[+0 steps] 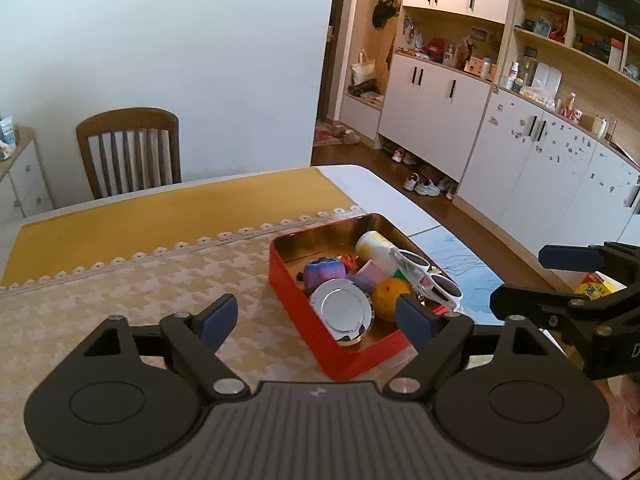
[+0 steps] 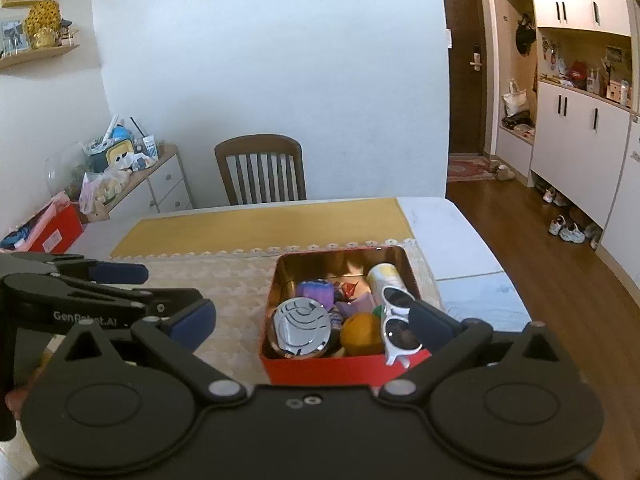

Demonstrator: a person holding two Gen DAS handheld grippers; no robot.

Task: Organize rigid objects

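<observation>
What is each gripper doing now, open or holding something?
Left gripper: open, holding nothing.
Right gripper: open, holding nothing.

in the red tin, the silver lid and the orange cover whatever lies under them. the right tool's finger hides part of the white sunglasses. the small red and pink items behind the purple toy are too small to identify. the chair is cut off by the table.

Soft, even indoor light; white wall bright at twelve o'clock. Glare on silver lid. Fisheye bends cabinets at three o'clock. Corners dark.
</observation>
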